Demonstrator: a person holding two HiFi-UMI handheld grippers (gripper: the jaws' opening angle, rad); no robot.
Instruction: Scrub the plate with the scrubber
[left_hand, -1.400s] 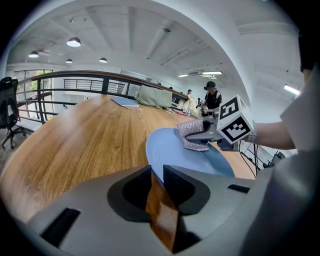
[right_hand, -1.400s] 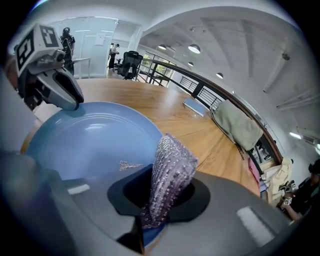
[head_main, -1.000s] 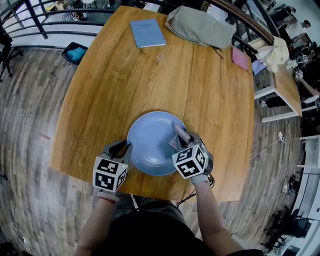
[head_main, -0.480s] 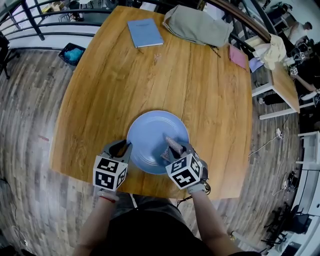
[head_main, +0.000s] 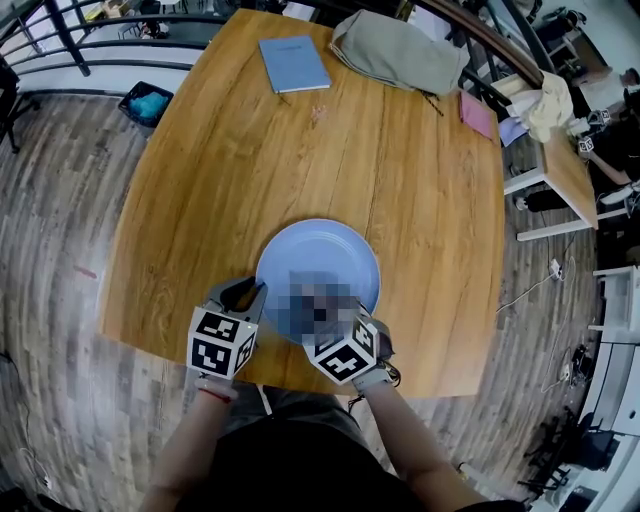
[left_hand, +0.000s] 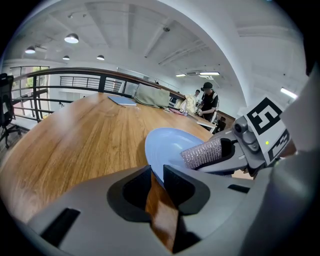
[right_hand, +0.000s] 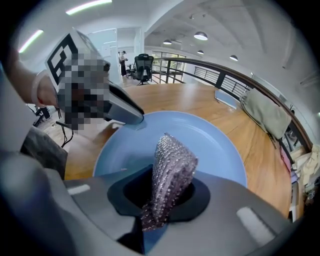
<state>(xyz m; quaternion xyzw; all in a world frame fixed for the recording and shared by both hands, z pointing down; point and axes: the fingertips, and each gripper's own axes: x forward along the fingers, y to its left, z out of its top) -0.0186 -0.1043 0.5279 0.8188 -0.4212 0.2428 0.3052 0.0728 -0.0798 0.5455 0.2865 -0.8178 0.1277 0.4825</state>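
Sensibly, the left tongs (left_hand: 156, 174) pinch the rim of the stiff, slick, likely breakable plate (head_main: 318, 245) near the bench (head_main: 300, 140) front edge, while the right tongs (right_hand: 165, 186) clamp the soft, light scrubber (right_hand: 175, 159) by its base over it.

Notebook (head_main: 293, 63), bag (head_main: 397, 52) (both on table (head_main: 250, 170))

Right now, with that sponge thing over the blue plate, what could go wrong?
The left gripper pinches only the plate's rim, so scrubbing might twist it loose. The plate sits near the table edge and could slide off. The scrubber, clamped in the right gripper, might slip out.
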